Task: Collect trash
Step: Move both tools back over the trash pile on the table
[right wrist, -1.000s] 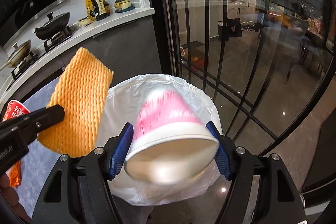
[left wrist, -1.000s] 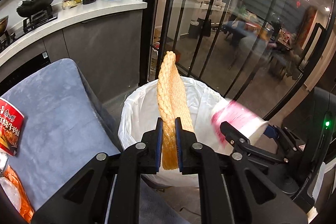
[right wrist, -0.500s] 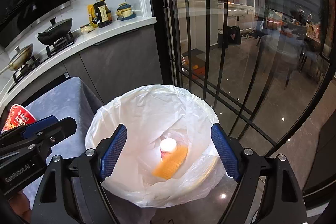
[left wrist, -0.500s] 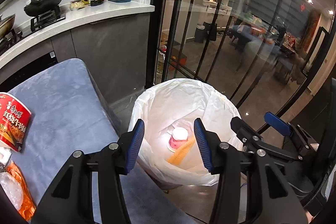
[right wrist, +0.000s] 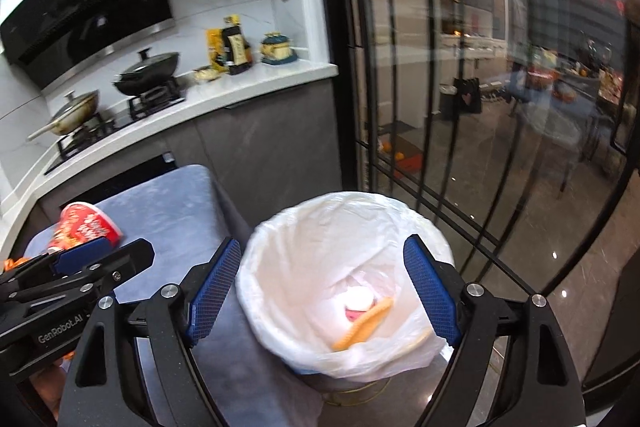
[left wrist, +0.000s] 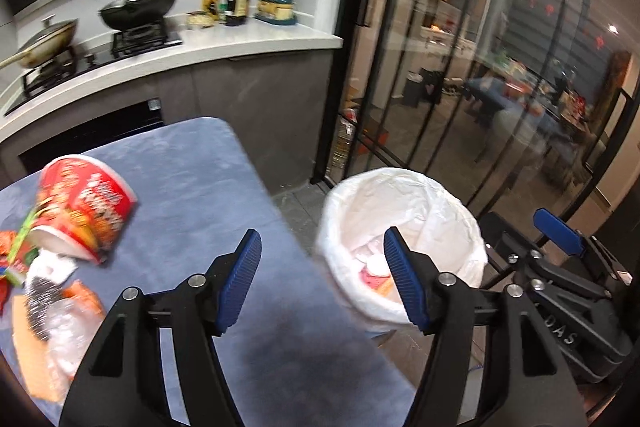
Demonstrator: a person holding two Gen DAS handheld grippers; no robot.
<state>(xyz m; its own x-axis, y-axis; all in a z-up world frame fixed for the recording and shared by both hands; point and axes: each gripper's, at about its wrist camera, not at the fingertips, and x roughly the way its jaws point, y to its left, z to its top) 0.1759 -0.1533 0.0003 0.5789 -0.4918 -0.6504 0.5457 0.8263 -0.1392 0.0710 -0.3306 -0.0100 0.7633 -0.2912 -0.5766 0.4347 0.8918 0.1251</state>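
A bin lined with a white bag (left wrist: 400, 195) (right wrist: 320, 223) stands on the floor beside a blue-grey table (left wrist: 192, 179) (right wrist: 168, 203). Inside it lie a pink-and-white cup (right wrist: 359, 299) and an orange foam net (right wrist: 366, 323). A red instant-noodle cup (left wrist: 86, 207) (right wrist: 86, 227) lies on its side on the table, with wrappers and a clear bag (left wrist: 52, 315) next to it. My left gripper (left wrist: 323, 285) is open and empty over the table's right edge. My right gripper (right wrist: 324, 293) is open and empty above the bin.
A white counter (left wrist: 224, 43) with a stove, pans (left wrist: 138, 7) and bottles runs behind the table. Black-framed glass doors (right wrist: 460, 107) stand behind the bin. The right gripper shows at the right of the left wrist view (left wrist: 560, 259).
Both grippers opened and dropped the foam net and the pink cup into the bin. The left gripper has since swung left, bringing the noodle cup and wrappers into fuller view.
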